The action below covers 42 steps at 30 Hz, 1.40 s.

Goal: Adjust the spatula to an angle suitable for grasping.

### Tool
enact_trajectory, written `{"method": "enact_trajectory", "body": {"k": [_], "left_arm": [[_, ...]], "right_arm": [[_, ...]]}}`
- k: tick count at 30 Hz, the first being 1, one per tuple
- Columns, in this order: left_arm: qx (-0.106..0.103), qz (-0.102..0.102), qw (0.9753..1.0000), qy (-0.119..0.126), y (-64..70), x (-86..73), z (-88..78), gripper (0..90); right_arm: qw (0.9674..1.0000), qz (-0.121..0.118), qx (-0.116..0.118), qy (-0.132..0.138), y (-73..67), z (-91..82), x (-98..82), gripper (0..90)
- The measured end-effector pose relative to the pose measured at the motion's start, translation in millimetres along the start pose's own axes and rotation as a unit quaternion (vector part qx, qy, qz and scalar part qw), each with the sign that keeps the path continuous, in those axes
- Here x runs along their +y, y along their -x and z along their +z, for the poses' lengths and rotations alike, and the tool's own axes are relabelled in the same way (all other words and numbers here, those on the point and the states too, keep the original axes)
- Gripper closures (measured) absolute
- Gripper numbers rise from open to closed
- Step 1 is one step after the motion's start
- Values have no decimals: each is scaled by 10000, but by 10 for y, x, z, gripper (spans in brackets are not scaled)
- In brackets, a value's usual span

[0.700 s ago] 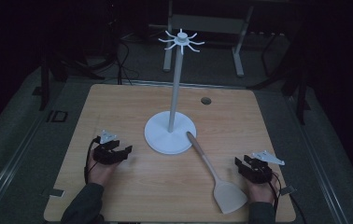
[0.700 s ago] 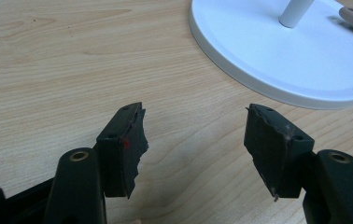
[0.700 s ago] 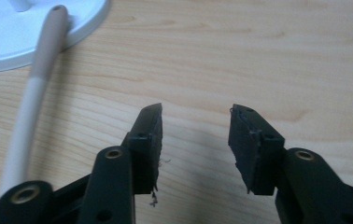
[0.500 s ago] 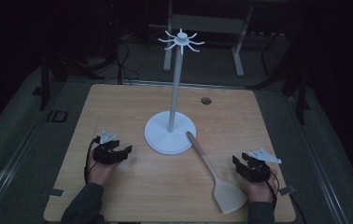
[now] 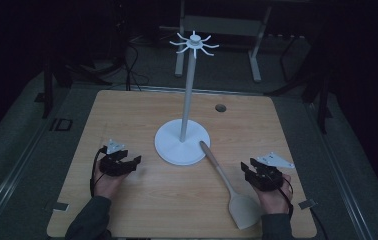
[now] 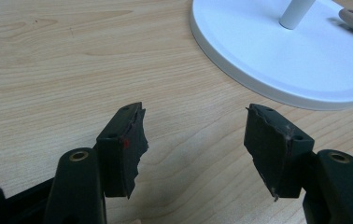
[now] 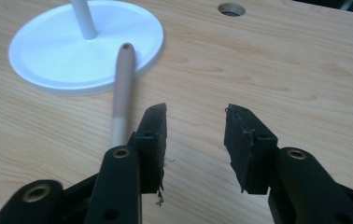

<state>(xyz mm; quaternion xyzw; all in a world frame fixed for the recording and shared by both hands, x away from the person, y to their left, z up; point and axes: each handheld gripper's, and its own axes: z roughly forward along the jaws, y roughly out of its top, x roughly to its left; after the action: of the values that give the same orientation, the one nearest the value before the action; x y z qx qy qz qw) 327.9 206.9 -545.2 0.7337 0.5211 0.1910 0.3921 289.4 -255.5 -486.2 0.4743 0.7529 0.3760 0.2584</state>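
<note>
The beige wooden spatula (image 5: 227,187) lies on the wooden surface (image 5: 142,200), its handle tip on the white round stand base (image 5: 169,145). Just beside it, the right claw (image 5: 253,175) is spread and empty, as is the left claw (image 5: 127,164). The handle is best straddled squarely before pinching.

A pale wood-grain bench (image 5: 127,115) was seen, matt. The stand's base (image 6: 305,60) looked smooth white plastic, slightly glossy. The spatula (image 5: 227,182) appeared matt beige. Claw pads (image 7: 244,140) were rough-edged black.
</note>
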Motion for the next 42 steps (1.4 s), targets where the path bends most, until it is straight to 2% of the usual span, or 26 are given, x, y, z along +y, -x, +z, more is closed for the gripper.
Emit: {"method": "enact_trajectory", "body": {"k": [6, 16, 22, 27, 33, 38, 42], "left_arm": [[-1, -7, 10000, 4, -2, 0, 0, 384], [-8, -38, 10000, 26, -7, 1, -2, 384], [-5, -42, 10000, 25, -11, 2, -2, 384], [-1, -50, 10000, 30, -13, 2, -4, 384], [-4, -55, 10000, 37, -16, 1, -6, 384], [-4, -60, 10000, 35, -15, 2, -5, 384], [-6, -52, 10000, 29, -16, 3, -6, 384]], "right_arm": [[9997, -112, 204, -82, -84, 49, 111, 627], [9964, -386, 413, -630, -250, 269, 254, 657], [9911, -582, 501, -1085, -317, 458, 309, 657], [9868, -648, 578, -1363, -345, 586, 334, 656], [9805, -673, 688, -1715, -362, 742, 369, 652], [9761, -577, 807, -1935, -343, 827, 437, 647], [9700, -607, 897, -2178, -351, 886, 486, 644]]}}
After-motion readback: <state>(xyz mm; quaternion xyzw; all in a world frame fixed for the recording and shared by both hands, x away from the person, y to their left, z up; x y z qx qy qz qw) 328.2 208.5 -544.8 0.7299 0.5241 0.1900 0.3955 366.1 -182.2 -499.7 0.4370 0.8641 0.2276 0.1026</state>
